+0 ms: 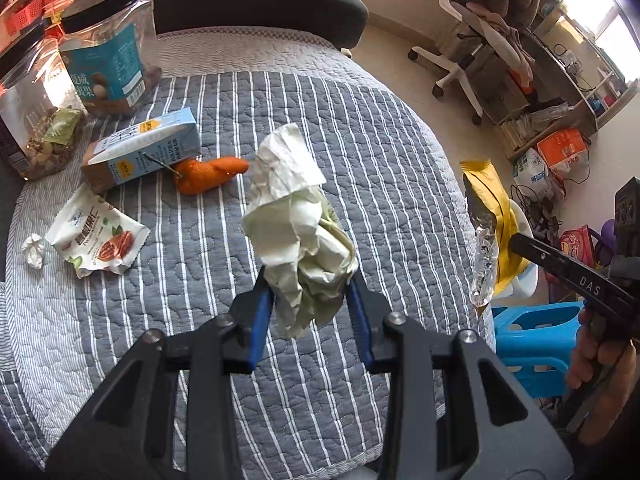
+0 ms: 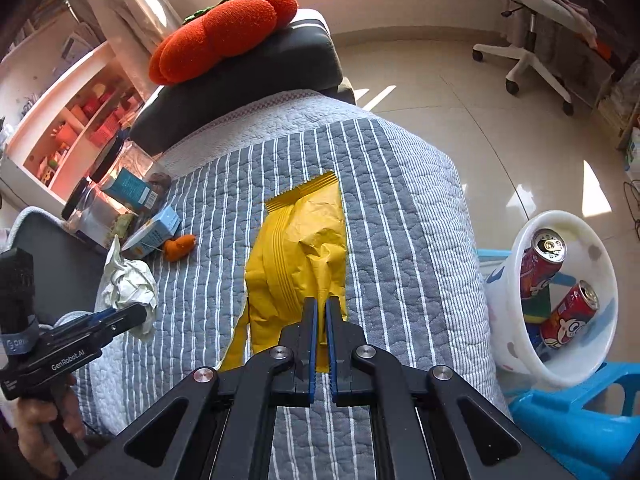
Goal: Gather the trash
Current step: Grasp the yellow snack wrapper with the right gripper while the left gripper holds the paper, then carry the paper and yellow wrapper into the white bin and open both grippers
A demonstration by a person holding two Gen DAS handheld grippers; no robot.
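My left gripper (image 1: pixel 310 290) is shut on a crumpled white paper wad (image 1: pixel 300 220) and holds it above the striped quilt (image 1: pixel 380 152). My right gripper (image 2: pixel 322 308) is shut on a yellow snack wrapper (image 2: pixel 304 240) and holds it over the quilt (image 2: pixel 400 200). The wrapper (image 1: pixel 490 216) also shows at the right of the left wrist view. The paper wad (image 2: pixel 126 280) shows at the left of the right wrist view. A white bin (image 2: pixel 600 344) with two red cans (image 2: pixel 540 264) stands on a blue stool (image 2: pixel 568 412) to the right.
On the quilt lie a blue carton (image 1: pixel 148 152), an orange peel (image 1: pixel 208 174), a white nut packet (image 1: pixel 96 236) and a small paper ball (image 1: pixel 34 250). Two clear jars (image 1: pixel 108 48) stand at the far left. An office chair (image 1: pixel 480 40) stands beyond.
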